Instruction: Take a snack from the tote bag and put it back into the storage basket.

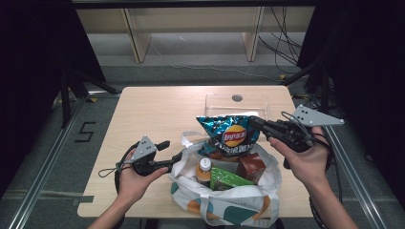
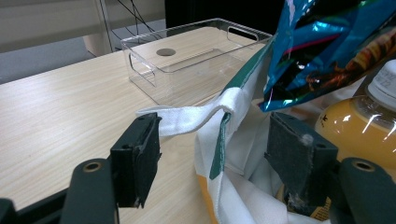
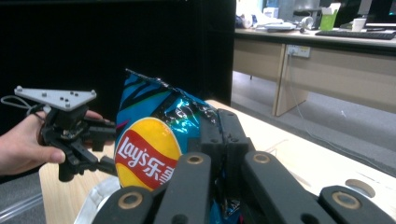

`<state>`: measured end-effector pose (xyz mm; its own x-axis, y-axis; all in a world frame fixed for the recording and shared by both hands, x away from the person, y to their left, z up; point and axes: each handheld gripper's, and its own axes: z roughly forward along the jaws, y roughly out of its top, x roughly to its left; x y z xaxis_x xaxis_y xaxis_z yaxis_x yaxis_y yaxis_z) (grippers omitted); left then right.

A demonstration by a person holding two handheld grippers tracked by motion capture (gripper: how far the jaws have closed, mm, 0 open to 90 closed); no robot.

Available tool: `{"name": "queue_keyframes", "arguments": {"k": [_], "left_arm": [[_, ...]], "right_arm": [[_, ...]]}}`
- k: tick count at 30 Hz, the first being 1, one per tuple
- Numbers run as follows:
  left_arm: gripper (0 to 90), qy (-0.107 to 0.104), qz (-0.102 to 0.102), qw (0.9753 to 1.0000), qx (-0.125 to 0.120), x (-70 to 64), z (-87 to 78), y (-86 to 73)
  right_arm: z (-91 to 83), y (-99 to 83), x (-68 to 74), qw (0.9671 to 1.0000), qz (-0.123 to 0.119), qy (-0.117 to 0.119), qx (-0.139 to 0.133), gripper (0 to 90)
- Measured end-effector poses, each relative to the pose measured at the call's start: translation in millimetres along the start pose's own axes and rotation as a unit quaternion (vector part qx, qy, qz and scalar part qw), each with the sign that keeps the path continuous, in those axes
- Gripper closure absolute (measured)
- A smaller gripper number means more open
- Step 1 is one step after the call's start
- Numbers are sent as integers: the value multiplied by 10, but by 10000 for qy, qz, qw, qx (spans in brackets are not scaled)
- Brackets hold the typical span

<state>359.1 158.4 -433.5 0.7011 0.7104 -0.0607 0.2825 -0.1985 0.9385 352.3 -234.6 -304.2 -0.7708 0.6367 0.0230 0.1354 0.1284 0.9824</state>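
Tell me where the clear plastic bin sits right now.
In the high view the clear plastic bin stands at the wooden table's far right edge, just behind the blue crisp bag pinched by the right gripper.

Left gripper [image 2: 212, 156] jaws apart; right gripper [image 3: 219, 135] jaws clamped

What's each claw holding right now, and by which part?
Right claw is shut on the chip bag, gripping its side edge. Left claw is open astride the tote bag's rim, holding nothing.
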Motion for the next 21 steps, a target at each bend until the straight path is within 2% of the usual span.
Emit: {"name": "queue_keyframes", "arguments": {"k": [1,2,5,6,9,13,14,16,17,18,21], "left_arm": [[343,2,-2,10000,3,1,0,0],[343,4,-2,10000,2,1,0,0],[342,2,-4,10000,-4,1,2,1],[343,-24,-10,10000,-27,4,8,-1],[342,3,-11,10000,9,4,3,-3],[342,7,-8,10000,13,4,3,-3],[342,11,-9,10000,12,3,4,-3],[341,20,-12,10000,6,1,5,-2],[340,23,-12,10000,4,0,5,-1],[340,27,-14,10000,1,-1,6,-1],[340,27,-15,10000,1,0,7,-1]], "right_arm": [[0,0,0,10000,0,0,0,900],[-10,17,14,9998,173,51,7,900],[-17,42,-4,9999,88,8,-58,900],[-29,52,7,9998,195,22,1,900],[-30,88,-23,9999,84,-35,-133,900],[-43,130,-19,9994,284,57,-170,900],[-48,144,-30,9996,216,32,-192,900],[-53,171,-19,9993,302,2,-217,900],[-63,183,-34,9995,196,-11,-245,900],[-64,191,-25,9993,261,32,-260,900],[-88,230,-28,9992,270,-37,-282,900]]}}
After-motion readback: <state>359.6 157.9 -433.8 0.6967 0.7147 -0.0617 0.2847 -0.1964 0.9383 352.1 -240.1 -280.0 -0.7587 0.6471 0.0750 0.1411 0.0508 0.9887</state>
